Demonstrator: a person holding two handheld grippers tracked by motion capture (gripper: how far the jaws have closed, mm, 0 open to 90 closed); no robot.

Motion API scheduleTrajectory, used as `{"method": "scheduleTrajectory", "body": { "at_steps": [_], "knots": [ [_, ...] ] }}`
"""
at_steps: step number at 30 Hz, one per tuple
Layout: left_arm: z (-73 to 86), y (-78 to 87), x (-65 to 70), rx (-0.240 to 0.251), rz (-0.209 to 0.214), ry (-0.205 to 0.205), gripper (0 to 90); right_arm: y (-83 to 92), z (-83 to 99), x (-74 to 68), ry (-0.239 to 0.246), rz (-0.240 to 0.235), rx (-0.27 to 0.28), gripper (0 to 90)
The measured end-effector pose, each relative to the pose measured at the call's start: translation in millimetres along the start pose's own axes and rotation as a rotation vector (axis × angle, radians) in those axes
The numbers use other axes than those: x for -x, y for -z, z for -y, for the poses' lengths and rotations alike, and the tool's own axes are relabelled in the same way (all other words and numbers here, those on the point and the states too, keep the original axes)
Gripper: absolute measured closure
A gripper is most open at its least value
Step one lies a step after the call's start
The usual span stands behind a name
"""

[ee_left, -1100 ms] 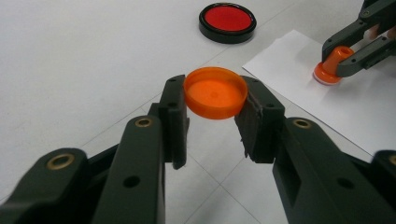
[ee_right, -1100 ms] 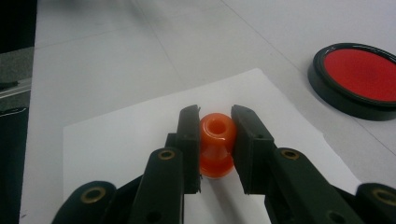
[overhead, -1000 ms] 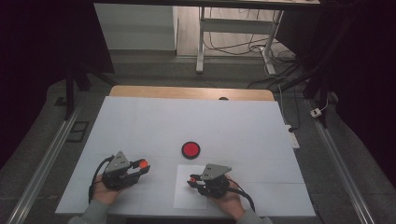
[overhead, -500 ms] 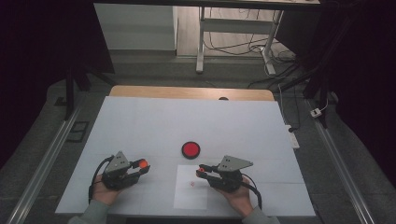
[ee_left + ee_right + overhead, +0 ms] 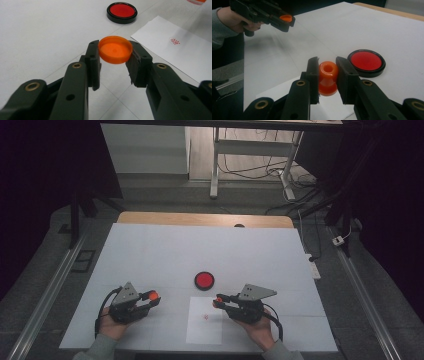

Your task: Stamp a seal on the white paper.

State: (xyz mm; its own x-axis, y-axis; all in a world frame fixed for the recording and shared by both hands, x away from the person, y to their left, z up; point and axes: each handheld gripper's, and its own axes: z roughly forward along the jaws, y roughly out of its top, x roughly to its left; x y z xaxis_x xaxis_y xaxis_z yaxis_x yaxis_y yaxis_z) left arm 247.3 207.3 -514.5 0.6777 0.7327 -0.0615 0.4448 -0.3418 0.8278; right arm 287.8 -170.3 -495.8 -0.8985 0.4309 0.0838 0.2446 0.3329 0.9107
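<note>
My left gripper (image 5: 151, 298) (image 5: 114, 55) is shut on an orange round cap (image 5: 115, 49) (image 5: 153, 295), held just above the white table sheet at the near left. My right gripper (image 5: 218, 301) (image 5: 327, 72) is shut on an orange stamp (image 5: 327, 77) (image 5: 218, 300), which it holds above the right edge of a white paper (image 5: 205, 321) (image 5: 180, 52). The paper carries a small red stamped mark (image 5: 205, 316) (image 5: 174, 40). A round red ink pad in a black case (image 5: 204, 280) (image 5: 122, 12) (image 5: 366, 62) lies open on the table beyond the two grippers.
The white sheet (image 5: 200, 255) covers the table, with a wooden edge (image 5: 205, 219) at the far side. Metal rails (image 5: 45, 300) run along both sides of the table. In the right gripper view, the left gripper (image 5: 286, 19) with the cap is at the upper left.
My right gripper has lifted the stamp off the paper and moved to the right, leaving the paper's red mark uncovered. The left gripper has stayed in place with the cap.
</note>
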Motion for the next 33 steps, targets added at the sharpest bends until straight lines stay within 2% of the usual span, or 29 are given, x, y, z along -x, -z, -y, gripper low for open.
{"method": "scheduleTrajectory", "body": {
  "at_steps": [18,33],
  "knots": [
    [0.2,-1.3,0.5,-0.007,0.002,-0.001,64.3,20.6,-12.7,6.7,-0.009,0.039,0.077,72.5],
    [-3.1,-1.8,4.0,0.002,0.008,-0.015,64.3,23.0,-15.9,5.7,0.002,0.045,0.084,72.5]
  ]
}}
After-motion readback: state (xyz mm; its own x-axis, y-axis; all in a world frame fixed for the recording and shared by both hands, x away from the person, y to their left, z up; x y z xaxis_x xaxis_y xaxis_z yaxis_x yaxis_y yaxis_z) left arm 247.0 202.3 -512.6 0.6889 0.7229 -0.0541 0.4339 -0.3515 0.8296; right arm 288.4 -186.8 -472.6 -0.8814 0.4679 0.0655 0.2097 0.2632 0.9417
